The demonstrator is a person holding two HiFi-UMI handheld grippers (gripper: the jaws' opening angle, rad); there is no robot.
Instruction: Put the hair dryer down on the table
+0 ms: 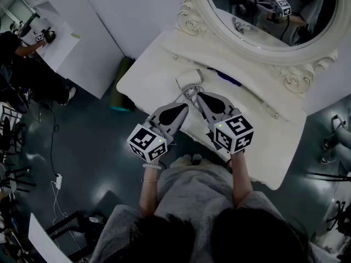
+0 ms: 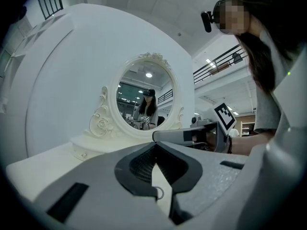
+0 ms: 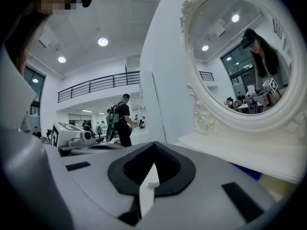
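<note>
On the white vanity table [image 1: 148,75] lies a small white object [image 1: 186,80] with a grey looped cord [image 1: 191,90]; I cannot tell whether it is the hair dryer. Both grippers hover side by side over the table's front part, pointing at it. My left gripper [image 1: 185,106] is shut and holds nothing, its tips meeting [image 2: 155,144]. My right gripper [image 1: 199,95] is shut too, with nothing between its pads [image 3: 153,144], and its tips are just short of the cord loop. A blue item [image 1: 227,78] lies near the mirror base.
An ornate oval mirror [image 1: 263,15] stands at the back of the table. A white partition wall [image 1: 104,26] runs along the left. On the dark floor lie a cable and power strip [image 1: 57,179]. Other people are further off [image 1: 22,48], [image 3: 122,119].
</note>
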